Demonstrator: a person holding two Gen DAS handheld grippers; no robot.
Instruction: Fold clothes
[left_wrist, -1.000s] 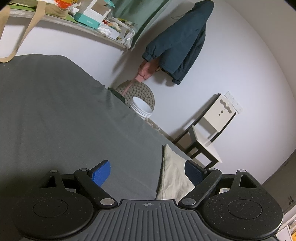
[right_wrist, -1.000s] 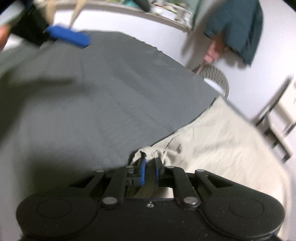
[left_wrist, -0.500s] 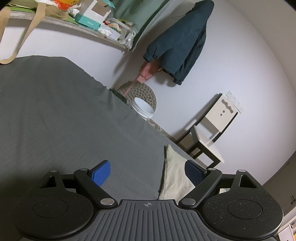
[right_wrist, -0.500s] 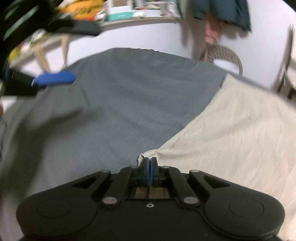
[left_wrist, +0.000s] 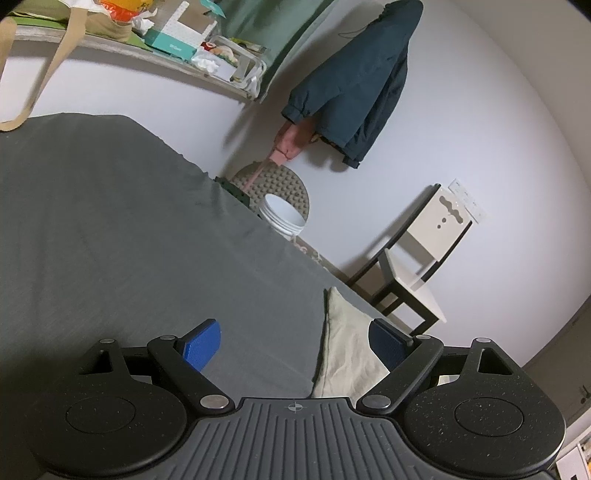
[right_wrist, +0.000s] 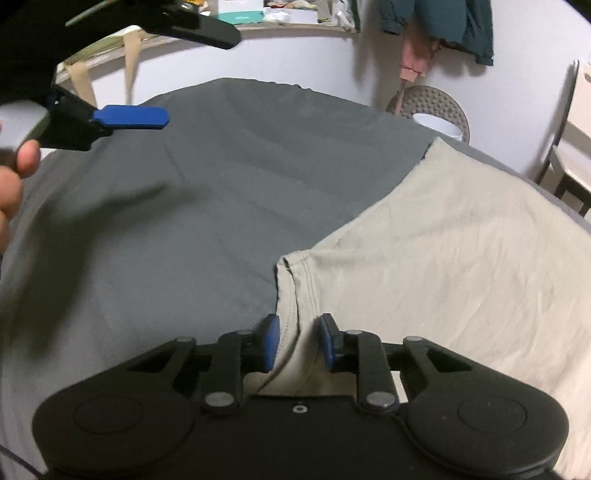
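Right wrist view: the right gripper (right_wrist: 297, 341), black with blue pads, points down at a beige cotton garment (right_wrist: 443, 258) spread flat over the right part of a dark grey bedsheet (right_wrist: 184, 221). A hemmed corner of that garment runs between its two blue pads (right_wrist: 271, 341), which have just been opening; there is now a narrow gap on either side of the cloth, so the pads no longer press on it. The garment's edge runs diagonally from this corner toward the far right of the bed, and the cloth looks mostly smooth with fine creases. At the upper left of the same view the left gripper (right_wrist: 155, 74) hovers above the sheet, one blue pad and one black finger far apart, with part of a hand (right_wrist: 14, 177) behind it at the frame's edge. In the left wrist view the left gripper (left_wrist: 293, 345) stands wide with nothing between its pads; below it lies bare grey sheet, and a narrow strip of the beige garment (left_wrist: 347, 350) shows just inside the right-hand pad. Beyond the bed stand a white wall, a cluttered shelf (left_wrist: 147, 44), a dark teal jacket (left_wrist: 362, 81) hanging on the wall, a white bucket (left_wrist: 282, 218) in front of a round taupe chair back, and a cream and black wooden chair (left_wrist: 417, 258).
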